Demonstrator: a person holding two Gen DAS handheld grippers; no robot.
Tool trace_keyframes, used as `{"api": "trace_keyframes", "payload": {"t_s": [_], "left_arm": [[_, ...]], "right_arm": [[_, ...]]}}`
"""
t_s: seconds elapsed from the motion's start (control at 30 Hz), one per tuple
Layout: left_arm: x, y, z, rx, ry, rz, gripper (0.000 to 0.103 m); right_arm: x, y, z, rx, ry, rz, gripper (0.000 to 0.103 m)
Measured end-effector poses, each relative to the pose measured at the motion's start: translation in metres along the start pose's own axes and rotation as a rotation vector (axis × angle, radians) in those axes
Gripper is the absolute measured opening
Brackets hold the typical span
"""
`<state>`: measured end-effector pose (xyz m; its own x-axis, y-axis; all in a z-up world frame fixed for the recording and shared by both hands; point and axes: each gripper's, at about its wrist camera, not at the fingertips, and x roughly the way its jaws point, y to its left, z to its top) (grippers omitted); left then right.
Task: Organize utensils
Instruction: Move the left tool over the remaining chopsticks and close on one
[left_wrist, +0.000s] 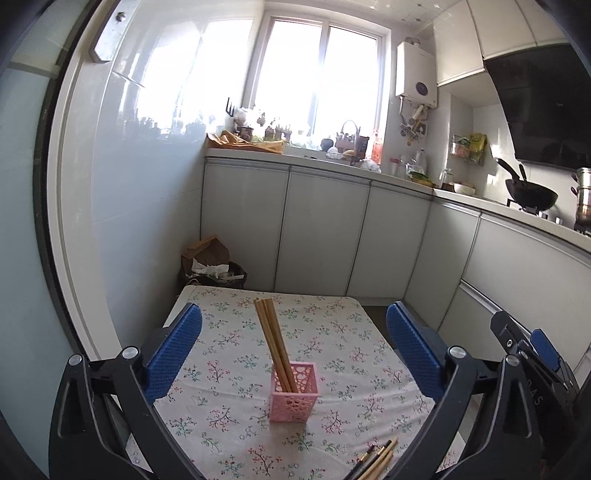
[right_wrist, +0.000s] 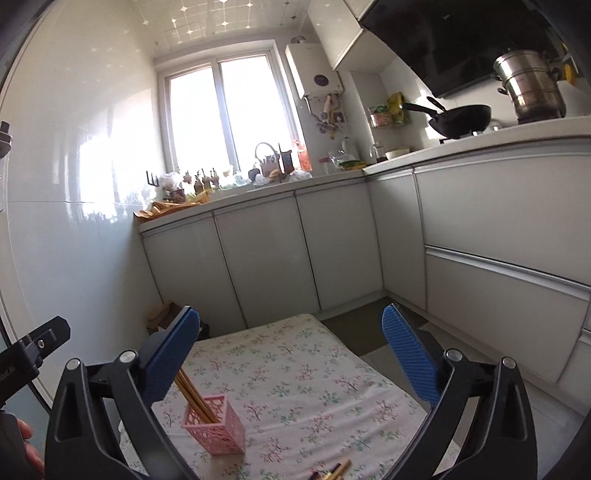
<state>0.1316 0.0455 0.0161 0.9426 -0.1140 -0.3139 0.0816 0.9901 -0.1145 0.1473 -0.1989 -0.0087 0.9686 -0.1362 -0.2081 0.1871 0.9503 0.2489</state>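
Jaws of both grippers wide apart and empty, chopsticks (left_wrist: 273, 343) leaning in pink basket (left_wrist: 293, 393) on floral tablecloth (left_wrist: 332, 332)

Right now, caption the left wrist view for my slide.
Open left tool facing wooden chopsticks standing in a pink lattice plastic holder on a floral tablecloth.

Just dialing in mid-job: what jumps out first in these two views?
The pink basket stands mid-table on the floral tablecloth, with wooden chopsticks leaning out of it to the left. More loose sticks lie at the near table edge. Both claws, left and right, stand wide open and empty, framing the basket.
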Motion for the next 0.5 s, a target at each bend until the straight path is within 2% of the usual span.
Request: {"api": "trace_keyframes", "payload": {"t_s": [0.17,0.23,0.37,0.5], "left_arm": [[0.0,-0.018,-0.009,0.042,0.034,-0.028,0.096],[0.006,-0.025,-0.017,0.07,0.079,-0.055,0.096],[0.034,-0.047,-0.041,0.13,0.257,-0.154,0.096],[0.067,-0.071,-0.072,0.177,0.449,-0.263,0.096]], "right_arm": [[-0.01,-0.019,-0.005,-0.008,0.014,-0.024,0.097],[-0.016,-0.031,-0.012,-0.002,0.038,-0.031,0.097],[-0.024,-0.066,-0.044,0.026,0.163,-0.05,0.097],[-0.032,-0.106,-0.095,0.05,0.299,-0.116,0.097]]}}
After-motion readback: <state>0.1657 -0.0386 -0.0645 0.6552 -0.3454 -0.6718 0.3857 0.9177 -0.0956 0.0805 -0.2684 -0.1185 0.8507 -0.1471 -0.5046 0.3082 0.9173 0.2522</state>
